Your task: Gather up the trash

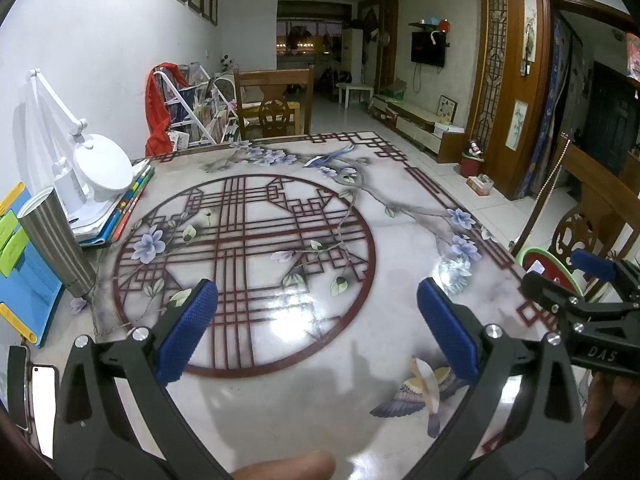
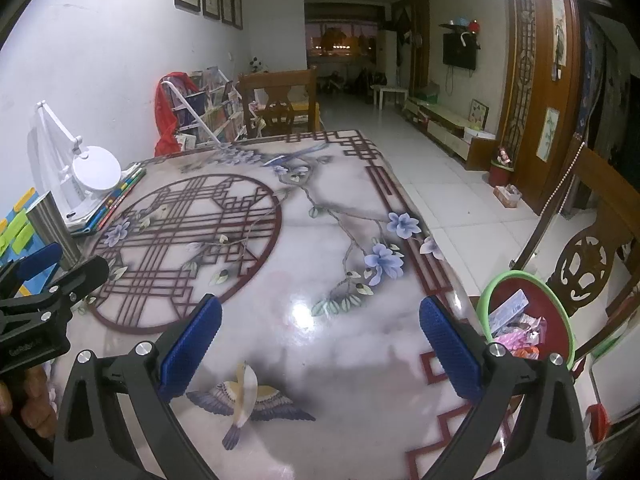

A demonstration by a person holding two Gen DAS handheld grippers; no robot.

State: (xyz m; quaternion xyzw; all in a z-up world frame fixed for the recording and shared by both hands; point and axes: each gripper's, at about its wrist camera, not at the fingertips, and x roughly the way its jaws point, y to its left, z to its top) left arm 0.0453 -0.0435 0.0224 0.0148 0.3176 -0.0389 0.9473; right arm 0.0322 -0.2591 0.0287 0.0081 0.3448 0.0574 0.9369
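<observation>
**Table looks cleared, both tongs empty over the top**

Left wrist view: my left gripper [image 1: 317, 324] hangs spread wide, nothing between its blue pads [image 1: 188, 330]. Ahead of it I see only the printed tabletop [image 1: 280, 352], no loose scrap. Off its left side stand a steel tumbler [image 1: 54, 240], a white desk lamp [image 1: 94, 168] on books, a blue organiser [image 1: 24, 280] and a phone [image 1: 42, 408]. The right gripper [image 1: 576, 280] shows at far right; I cannot tell its spread here.

Right wrist view: my right gripper [image 2: 320, 338] is spread too, empty. The trash sits in the green-rimmed red bin [image 2: 560, 320] just right of its right finger, beyond the table edge, wrappers [image 2: 516, 328] inside. I judge collection near finished; next I'd scan for leftovers. A wooden chair [image 2: 588, 264] crowds the bin.
</observation>
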